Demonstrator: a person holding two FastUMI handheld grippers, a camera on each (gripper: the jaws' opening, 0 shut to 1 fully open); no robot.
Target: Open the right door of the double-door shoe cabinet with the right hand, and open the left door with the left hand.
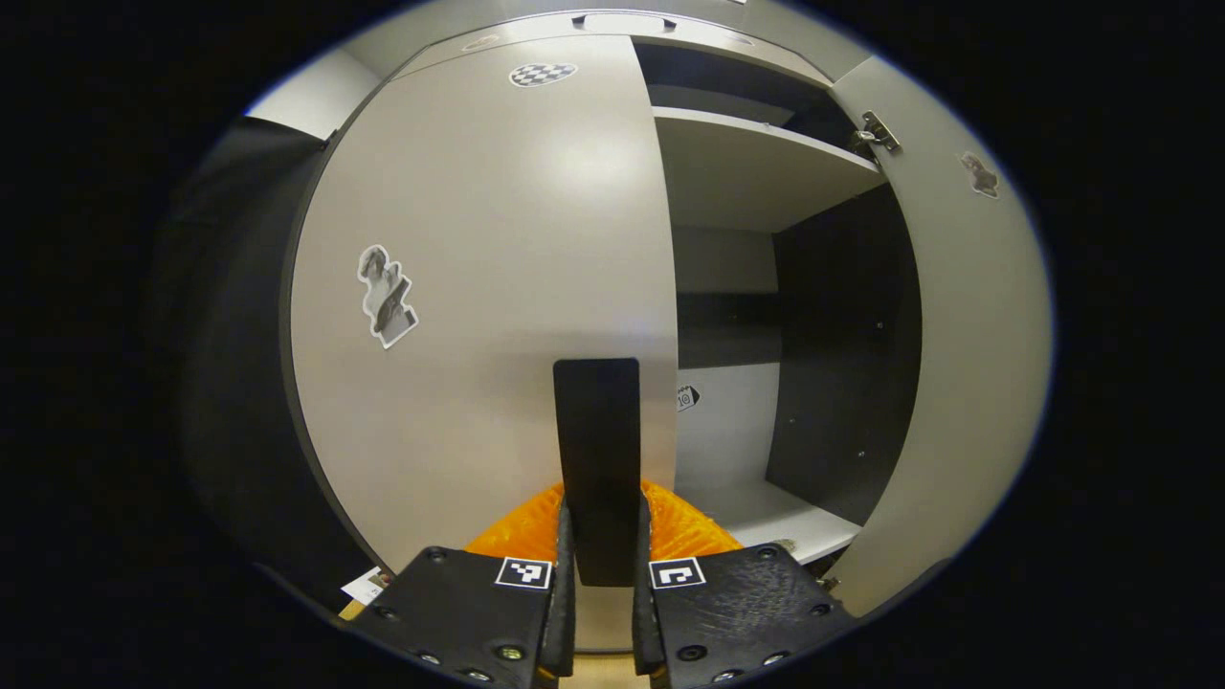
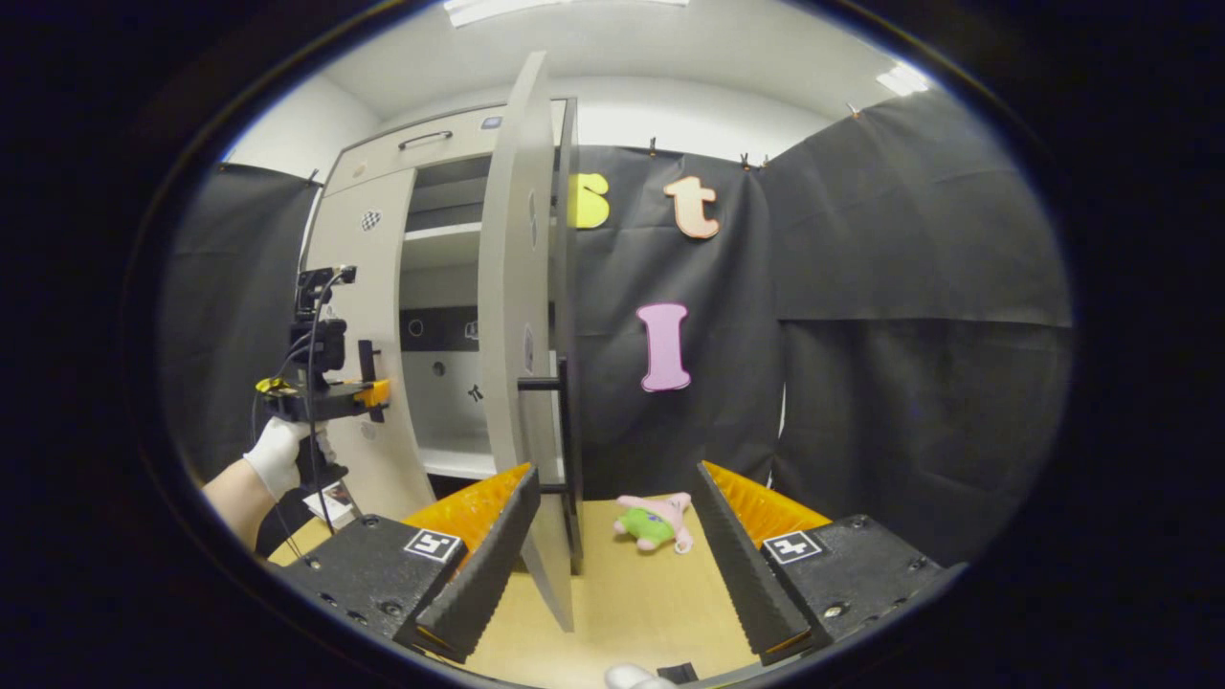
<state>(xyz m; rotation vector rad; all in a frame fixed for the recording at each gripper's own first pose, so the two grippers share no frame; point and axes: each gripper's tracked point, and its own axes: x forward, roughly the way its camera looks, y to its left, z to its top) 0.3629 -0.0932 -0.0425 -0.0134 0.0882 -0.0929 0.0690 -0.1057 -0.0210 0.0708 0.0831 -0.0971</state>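
The grey shoe cabinet (image 2: 450, 144) stands on a wooden table. In the left gripper view its left door (image 1: 478, 287) lies flat against the cabinet front. My left gripper (image 1: 601, 522) is shut on that door's black vertical handle (image 1: 597, 431). The right door (image 1: 967, 383) is swung wide open, baring the shelves (image 1: 756, 163). In the right gripper view this right door (image 2: 512, 316) is seen edge-on, its black handle (image 2: 567, 431) facing right. My right gripper (image 2: 612, 560) is open, with the door's lower edge between its fingers, untouched. The left gripper (image 2: 321, 392), held by a gloved hand (image 2: 276, 455), sits at the left door (image 2: 359, 306).
A pink and green plush toy (image 2: 656, 522) lies on the wooden table (image 2: 632, 603) just right of the open door. Black cloth walls (image 2: 909, 335) close in the booth behind and to the right. A drawer with a handle (image 2: 426, 140) tops the cabinet.
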